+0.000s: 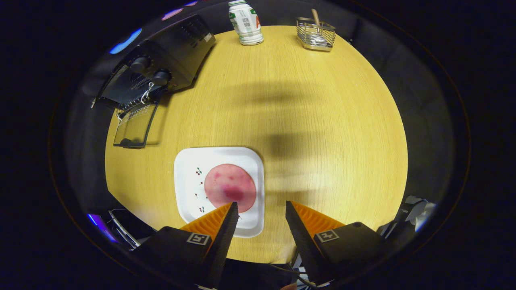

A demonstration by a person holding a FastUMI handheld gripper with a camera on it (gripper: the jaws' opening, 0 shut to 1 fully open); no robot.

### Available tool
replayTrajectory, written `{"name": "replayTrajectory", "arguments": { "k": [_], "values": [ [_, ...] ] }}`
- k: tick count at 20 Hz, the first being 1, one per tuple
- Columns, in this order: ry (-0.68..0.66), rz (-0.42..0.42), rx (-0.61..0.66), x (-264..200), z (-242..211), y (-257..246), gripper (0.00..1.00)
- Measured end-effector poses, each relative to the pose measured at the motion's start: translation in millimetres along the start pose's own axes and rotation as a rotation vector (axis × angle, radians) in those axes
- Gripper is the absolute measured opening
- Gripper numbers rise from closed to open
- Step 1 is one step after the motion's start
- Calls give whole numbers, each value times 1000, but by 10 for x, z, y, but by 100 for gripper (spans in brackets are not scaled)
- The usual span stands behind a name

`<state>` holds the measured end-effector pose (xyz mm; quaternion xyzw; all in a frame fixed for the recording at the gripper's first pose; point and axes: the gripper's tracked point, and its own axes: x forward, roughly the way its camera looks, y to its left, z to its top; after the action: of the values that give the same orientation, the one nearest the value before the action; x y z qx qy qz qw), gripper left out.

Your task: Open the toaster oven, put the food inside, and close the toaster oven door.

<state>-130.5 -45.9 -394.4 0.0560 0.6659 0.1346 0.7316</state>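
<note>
Down at the near edge of the round wooden bench (322, 121) the tongs (261, 206) hang spread wide, nothing between the tips, just bare wood showing in the gap. One orange-backed finger (217, 219) sits over the near corner of a white square plate (189, 185), so the plate is a bit off to that side rather than centred between the fingers. On the plate lies a flat round pink slice of food (229, 187), looks like ham or something similar, just ahead of that same fingertip and not touched by it. Further out past the plate, the black toaster oven (169, 60) stands at the bench's edge with its glass door (135, 127) already dropped open and lying flat toward the bench. Way over at the far rim there's a white bottle (246, 22) standing upright, and near it a small wire basket (315, 34) with a wooden handle poking up out of it.
</note>
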Motion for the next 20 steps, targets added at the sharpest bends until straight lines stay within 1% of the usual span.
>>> {"name": "replayTrajectory", "arguments": {
  "k": [1,2,7,9,10,11,12,13,14,16,17,20],
  "values": [
    [2,1,14,43,36,1,59],
    [7,6,13,41,-2,-5,55],
    [30,2,-57,168,-40,18,57],
    [36,-7,-15,253,-13,-5,15],
    [42,0,13,212,-7,-5,18],
    [46,4,25,218,-17,-20,20],
    [41,22,42,345,-42,-24,21],
    [52,40,51,213,-25,-21,11],
    [57,59,53,168,-59,-19,11],
    [43,107,69,189,-49,-15,5],
    [36,138,87,185,-53,-10,5],
    [15,263,200,131,-110,56,5]
  ]
}}
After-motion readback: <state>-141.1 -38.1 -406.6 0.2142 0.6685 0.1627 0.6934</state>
